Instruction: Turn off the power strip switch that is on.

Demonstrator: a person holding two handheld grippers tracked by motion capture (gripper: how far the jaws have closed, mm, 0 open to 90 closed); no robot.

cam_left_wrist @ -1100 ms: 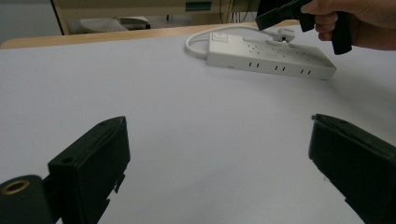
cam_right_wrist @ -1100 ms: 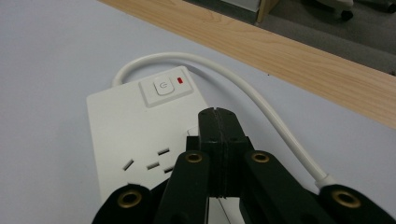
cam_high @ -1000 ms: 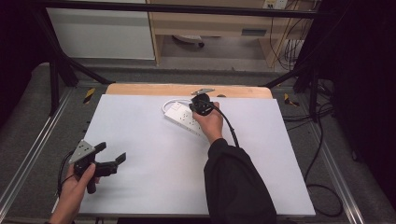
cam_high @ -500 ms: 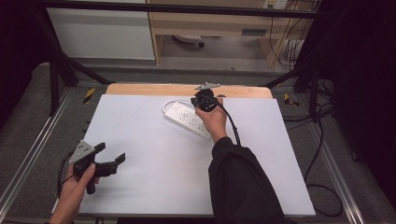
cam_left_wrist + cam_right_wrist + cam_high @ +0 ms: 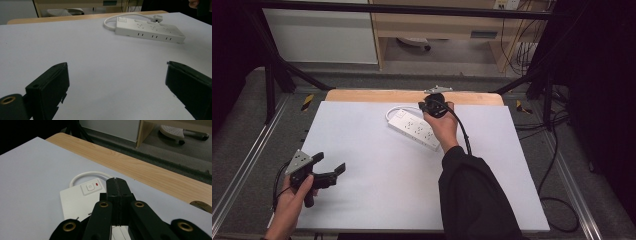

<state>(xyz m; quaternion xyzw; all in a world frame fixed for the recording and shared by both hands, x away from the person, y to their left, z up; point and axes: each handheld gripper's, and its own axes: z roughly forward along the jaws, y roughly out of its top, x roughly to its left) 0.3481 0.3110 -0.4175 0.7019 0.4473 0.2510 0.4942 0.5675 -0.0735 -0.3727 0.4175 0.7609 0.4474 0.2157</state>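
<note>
A white power strip [image 5: 414, 128] lies slantwise on the white tabletop [image 5: 377, 190], far of centre. Its cord [image 5: 85, 174] loops out at the switch end, and the switch [image 5: 89, 187] shows a red light. My right gripper [image 5: 428, 106] hovers over that switch end, held in a hand with a black sleeve. In the right gripper view this gripper [image 5: 116, 181] has its jaws pressed together with nothing between them. My left gripper [image 5: 329, 162] is held near the front left corner, far from the strip [image 5: 150, 31]. It [image 5: 117, 82] is wide open and empty.
A bare wooden strip [image 5: 412, 96] runs along the table's far edge. Beyond it are a pale cabinet [image 5: 319, 35] and a wooden shelf unit [image 5: 437, 25]. Cables [image 5: 557, 150] trail on the floor at the right. Metal rails [image 5: 242, 165] flank the table.
My right gripper has edged slightly toward the far end of the power strip. The left gripper has stayed where it was, still open.
</note>
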